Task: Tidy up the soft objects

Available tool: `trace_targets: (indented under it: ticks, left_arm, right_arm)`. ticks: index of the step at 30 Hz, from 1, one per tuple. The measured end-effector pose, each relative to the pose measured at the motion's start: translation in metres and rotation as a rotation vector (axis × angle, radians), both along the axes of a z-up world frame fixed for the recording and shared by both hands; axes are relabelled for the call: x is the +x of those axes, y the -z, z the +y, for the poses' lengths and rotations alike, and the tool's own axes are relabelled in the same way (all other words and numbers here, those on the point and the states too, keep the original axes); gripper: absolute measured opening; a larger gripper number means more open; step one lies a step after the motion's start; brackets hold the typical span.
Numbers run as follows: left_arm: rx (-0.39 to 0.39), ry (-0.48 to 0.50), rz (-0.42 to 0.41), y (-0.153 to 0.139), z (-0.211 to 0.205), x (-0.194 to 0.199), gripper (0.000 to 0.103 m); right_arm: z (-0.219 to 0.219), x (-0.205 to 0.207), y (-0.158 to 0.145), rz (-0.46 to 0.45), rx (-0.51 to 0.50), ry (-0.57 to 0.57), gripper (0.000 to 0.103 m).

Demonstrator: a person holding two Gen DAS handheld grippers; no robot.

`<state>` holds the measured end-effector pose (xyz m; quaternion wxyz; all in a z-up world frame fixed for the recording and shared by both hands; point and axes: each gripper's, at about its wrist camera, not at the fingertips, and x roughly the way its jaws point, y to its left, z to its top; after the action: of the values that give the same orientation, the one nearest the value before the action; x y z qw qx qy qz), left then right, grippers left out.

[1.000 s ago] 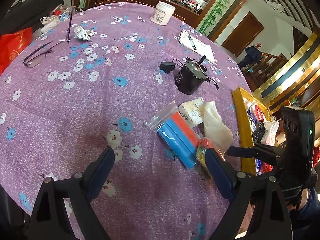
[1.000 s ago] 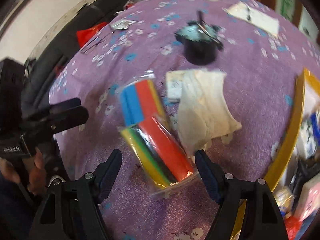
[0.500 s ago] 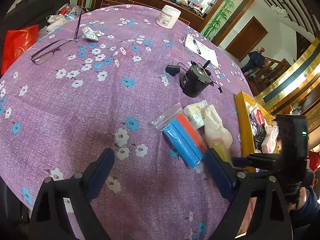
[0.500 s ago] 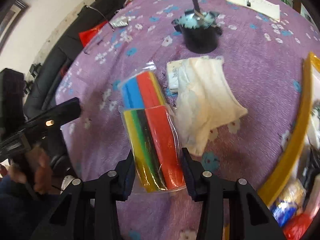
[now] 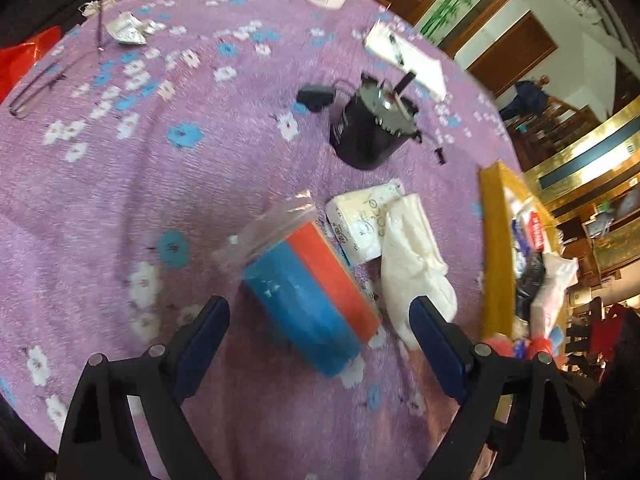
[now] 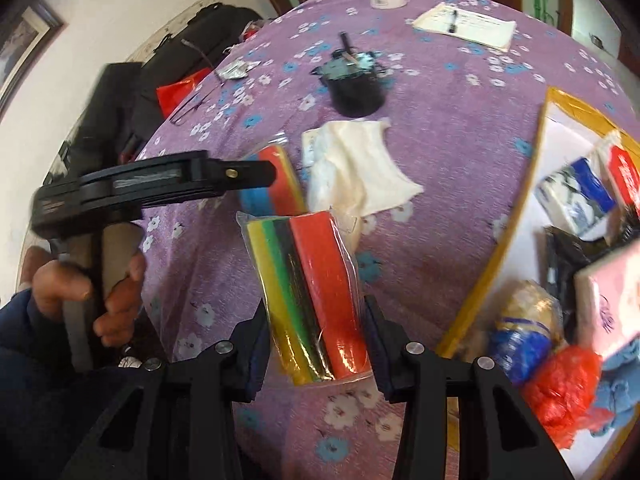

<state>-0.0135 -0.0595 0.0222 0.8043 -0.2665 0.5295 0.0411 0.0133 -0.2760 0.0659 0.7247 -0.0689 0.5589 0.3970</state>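
Right wrist view: the right gripper (image 6: 316, 340) pinches a clear bag of yellow, green, black and red sponges (image 6: 312, 292) above the purple floral tablecloth (image 6: 448, 136). Left gripper (image 5: 320, 320) hangs spread wide over the blue and orange sponge pack (image 5: 316, 288); a white cloth (image 5: 412, 256) lies beside it, and a black pot (image 5: 368, 132) beyond.

Two wrist fisheyes, steeply down, close over one shared purple tablecloth (image 5: 248, 184)

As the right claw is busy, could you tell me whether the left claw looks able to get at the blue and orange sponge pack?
Probably yes: the left claw is open just short of the blue and orange sponge pack, nothing between.
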Motion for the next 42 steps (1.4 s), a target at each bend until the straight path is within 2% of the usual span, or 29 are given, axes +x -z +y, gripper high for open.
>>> trace_targets:
  ticks: [3,5,6,7,8,10,12,23,28,42]
  left_arm:
    - [0.065,0.012,0.037,0.014,-0.009,0.019,0.091]
    - [0.122,0.038,0.026,0.012,-0.016,0.025,0.08]
    - [0.186,0.054,0.033,0.011,-0.021,0.026,0.066]
    - [0.218,0.058,0.036,0.011,-0.022,0.025,0.058]
    - [0.222,0.061,0.027,0.011,-0.022,0.021,0.056]
    - [0.195,0.043,0.012,0.009,-0.015,0.013,0.044]
    - [0.159,0.023,0.001,0.009,-0.008,0.003,0.04]
    - [0.136,-0.004,-0.067,-0.006,0.012,-0.036,0.033]
    - [0.134,0.008,-0.097,-0.013,0.013,-0.034,0.033]
    - [0.139,0.122,-0.153,-0.026,-0.009,-0.022,0.033]
  right_arm:
    - [-0.01,0.005,0.001,0.014,0.005,0.024,0.046]
    - [-0.012,0.006,0.0,0.011,0.004,0.02,0.047]
    - [-0.011,0.006,0.0,0.009,0.003,0.014,0.047]
    - [-0.011,0.006,-0.001,0.007,0.002,0.006,0.047]
    - [-0.01,0.006,-0.001,0.007,0.003,-0.001,0.047]
    - [-0.006,0.008,0.0,0.01,0.002,-0.01,0.047]
    - [-0.001,0.009,0.001,0.01,0.001,-0.019,0.047]
    - [0.03,0.008,0.001,0.001,0.009,-0.071,0.047]
    - [0.026,0.008,0.0,0.008,0.02,-0.042,0.047]
    - [0.001,0.008,-0.005,0.022,0.048,0.084,0.046]
